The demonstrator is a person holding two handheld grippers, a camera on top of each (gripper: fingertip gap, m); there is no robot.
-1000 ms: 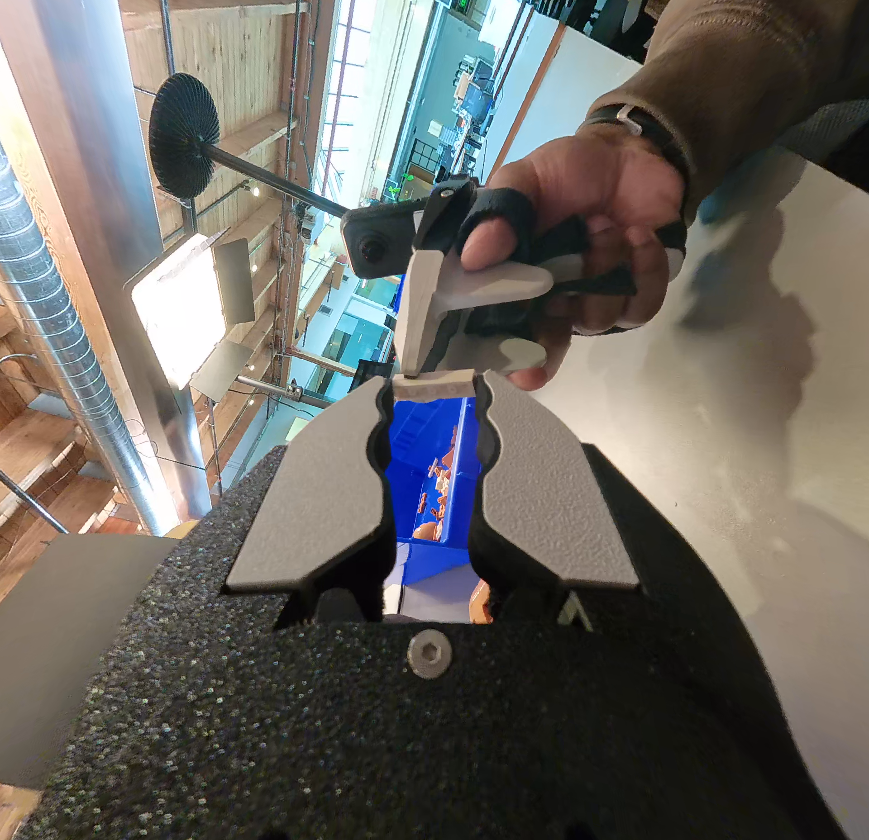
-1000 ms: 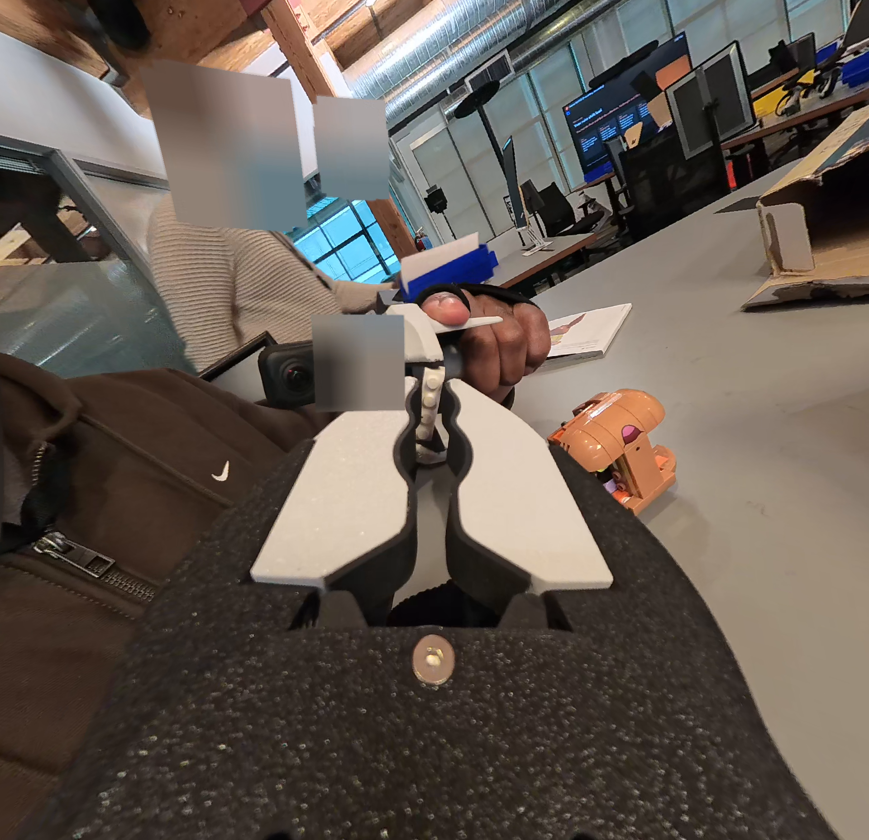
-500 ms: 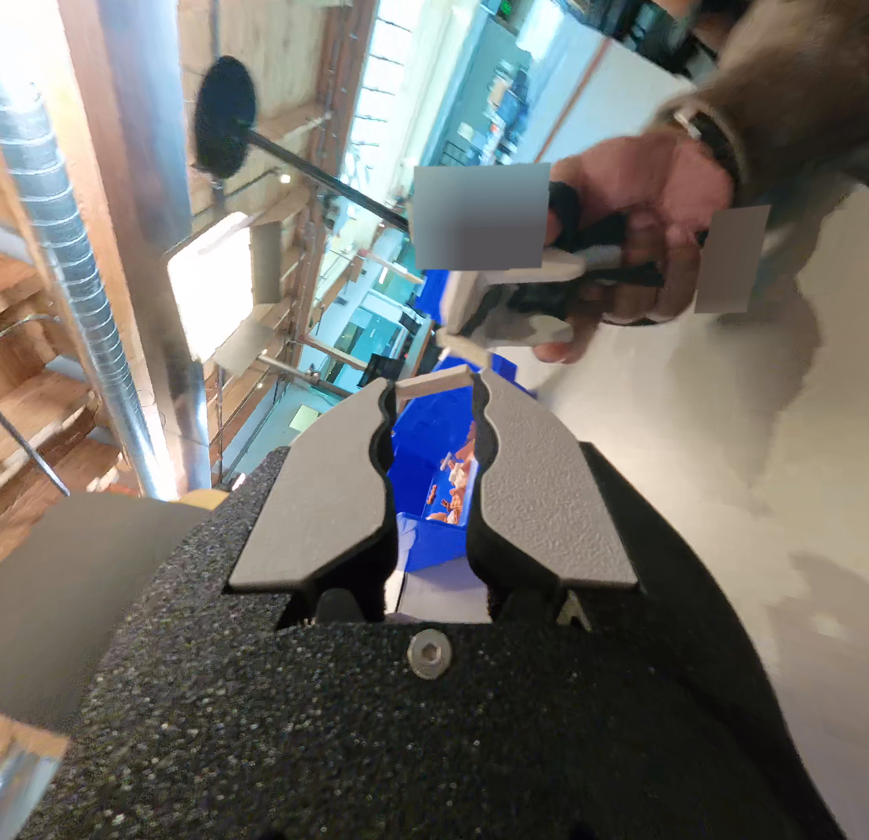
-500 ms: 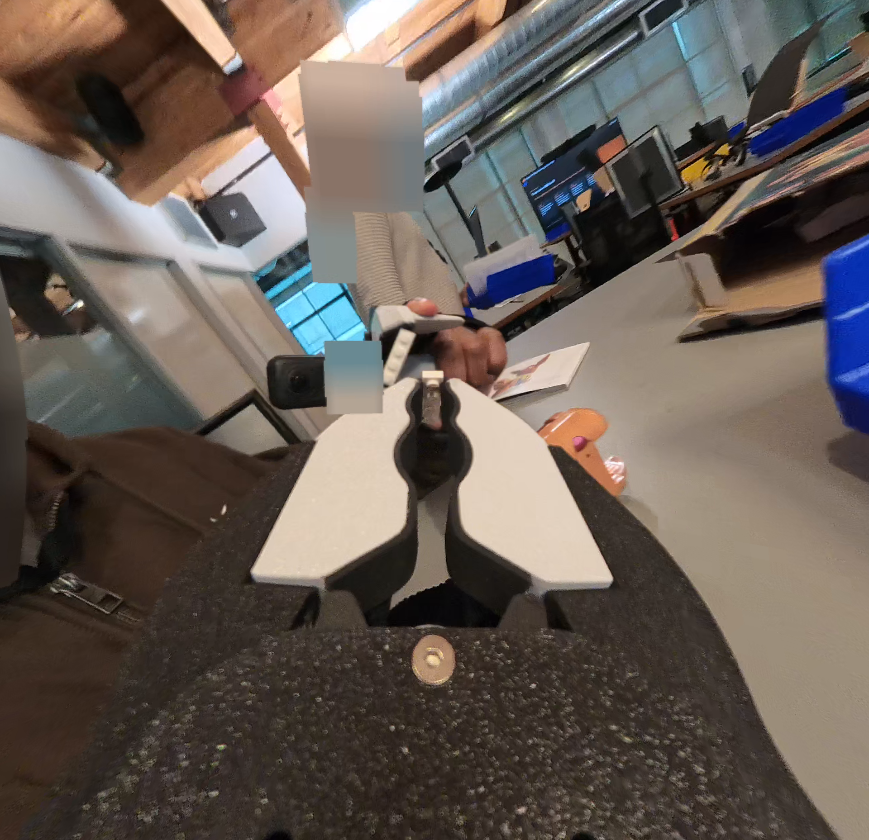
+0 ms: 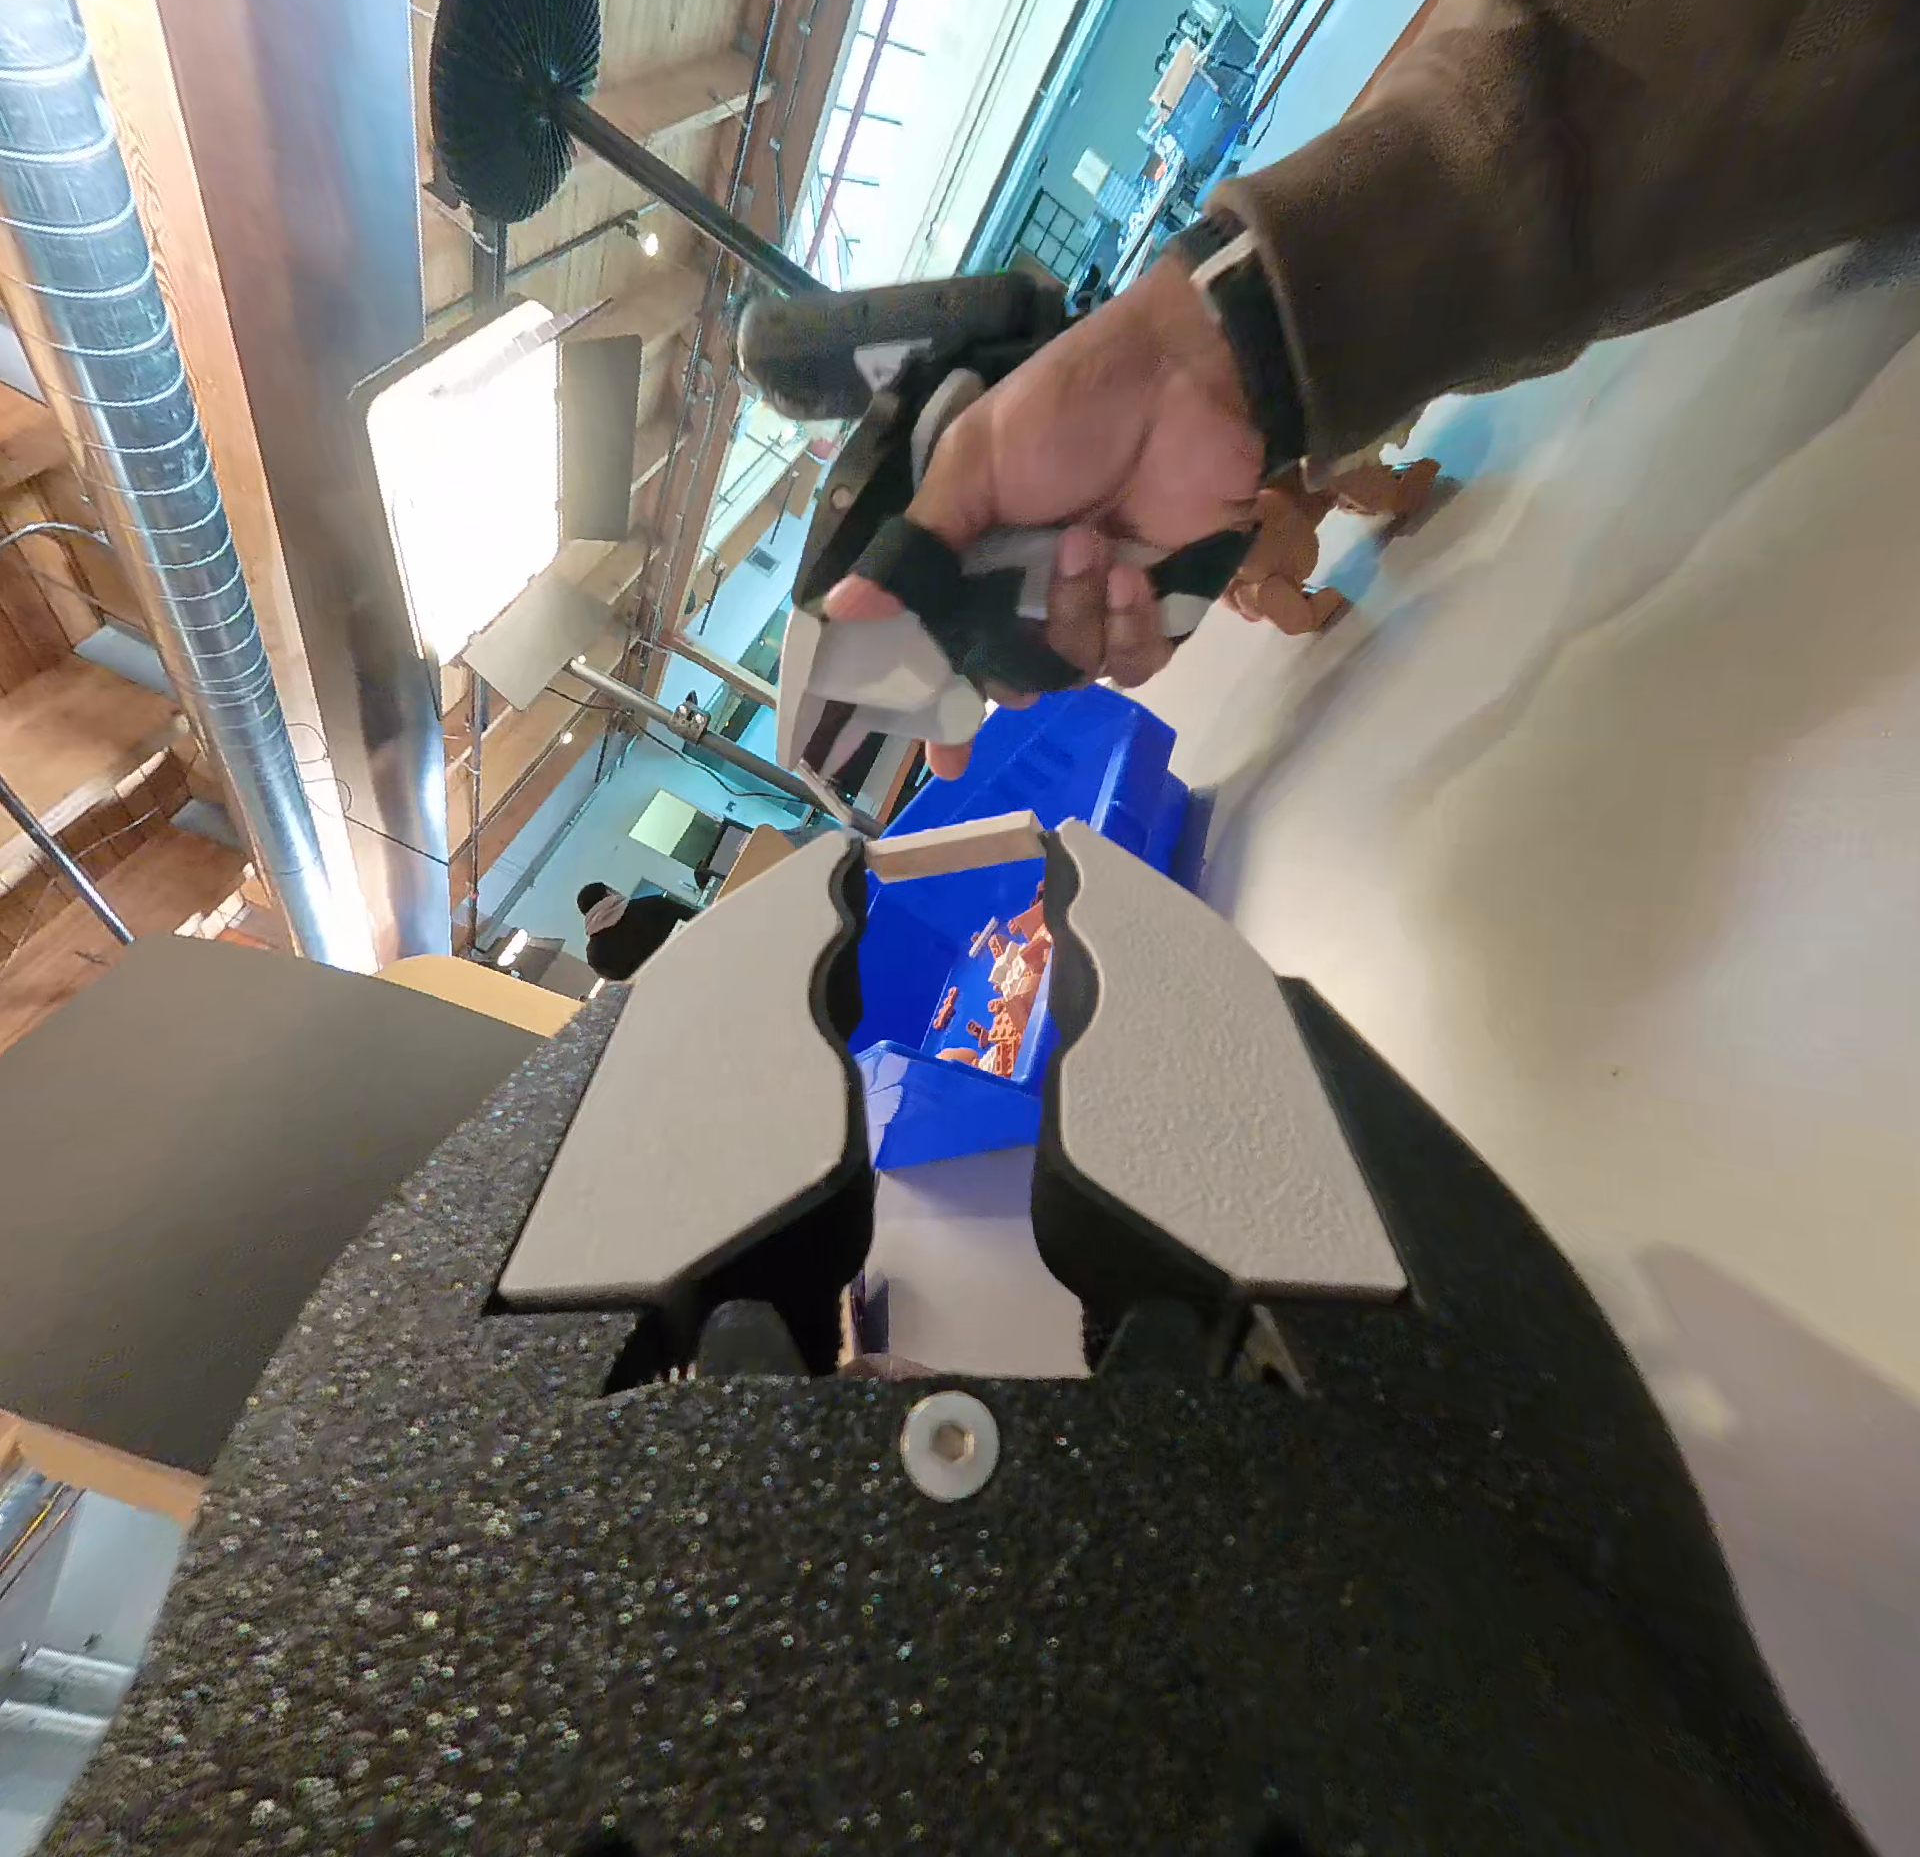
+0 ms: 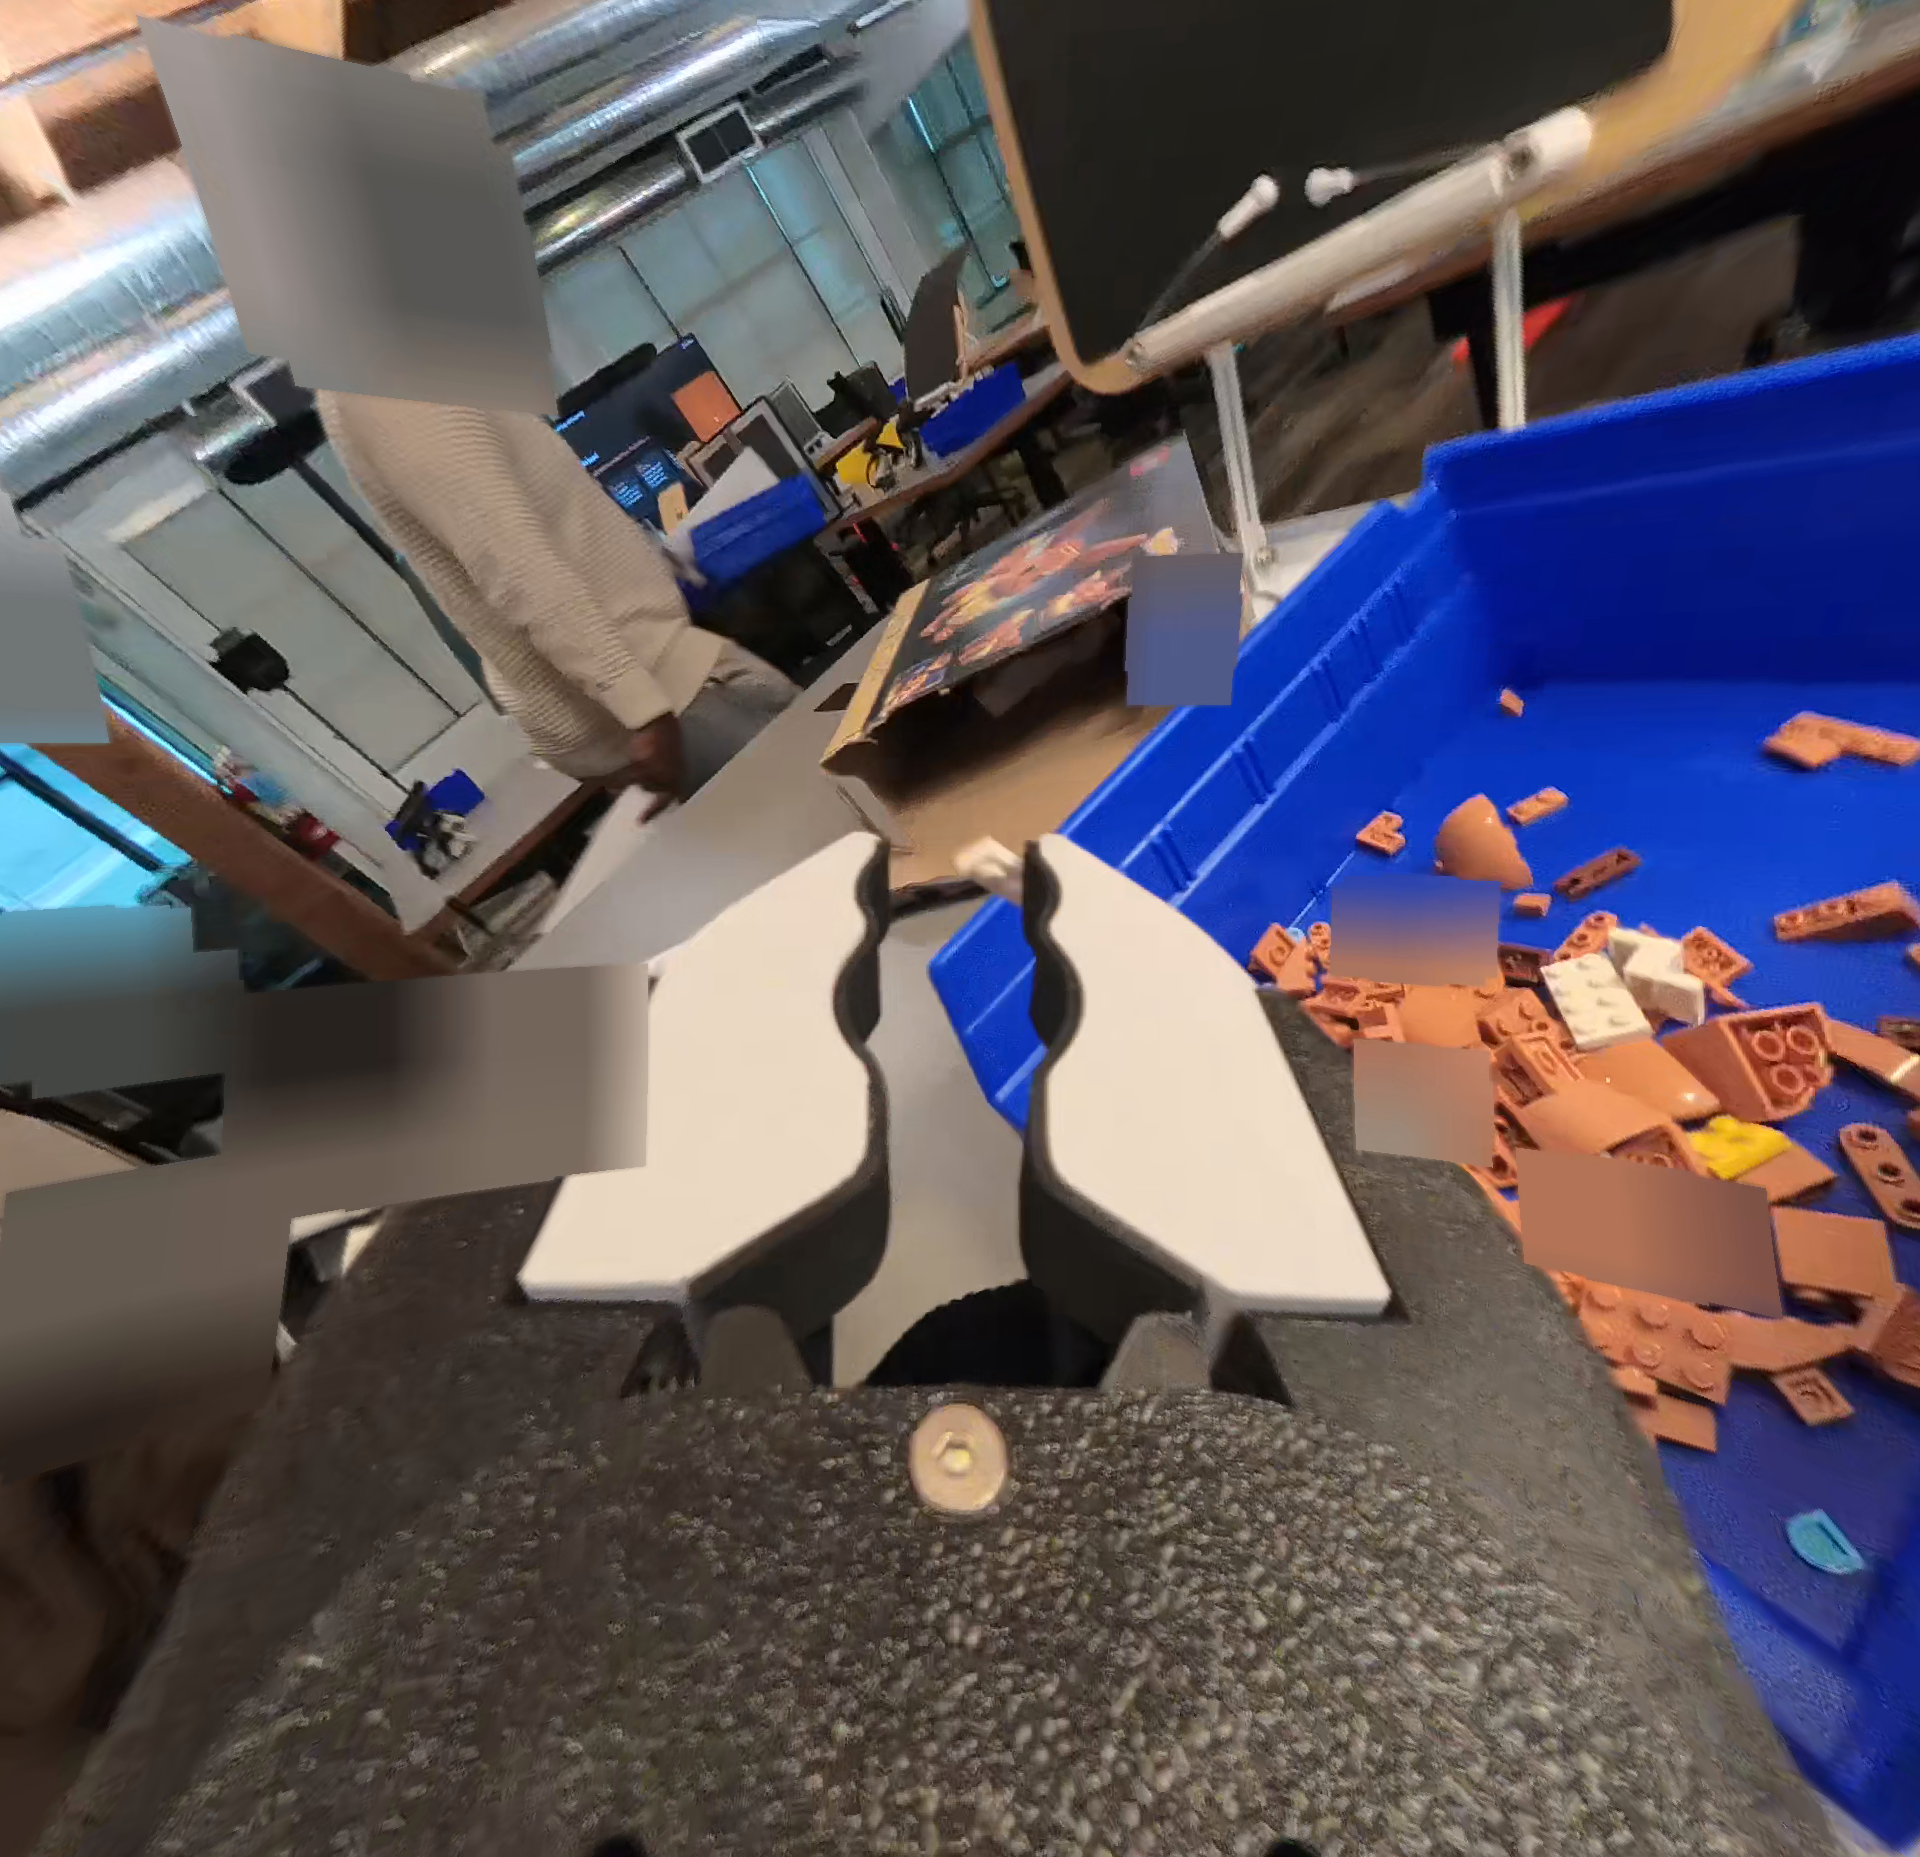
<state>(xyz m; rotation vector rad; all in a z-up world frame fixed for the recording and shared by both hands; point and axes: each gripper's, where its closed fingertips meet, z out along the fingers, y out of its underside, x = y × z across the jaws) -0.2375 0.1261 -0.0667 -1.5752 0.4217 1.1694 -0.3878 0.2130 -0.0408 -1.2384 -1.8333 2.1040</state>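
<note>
- Above the blue bin [image 5: 1049,768], a pale flat piece [image 5: 956,846] is clamped crosswise between the tips of the left gripper [image 5: 956,851]
- Right gripper [image 6: 956,862] is seen part apart; a small white piece [image 6: 985,860] shows at its tips, grip cannot be told
- Orange bricks [image 6: 1662,1059] are heaped in the bin
- An orange model [image 5: 1320,540] is set on the grey table [image 5: 1558,872], behind the right hand [image 5: 1091,477]

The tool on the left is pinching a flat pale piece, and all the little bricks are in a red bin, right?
Not quite: the bin is blue, not red, as the right wrist view shows. The rest holds: the left tool pinches a flat pale piece at its tips, and the little bricks lie inside the bin.
</note>
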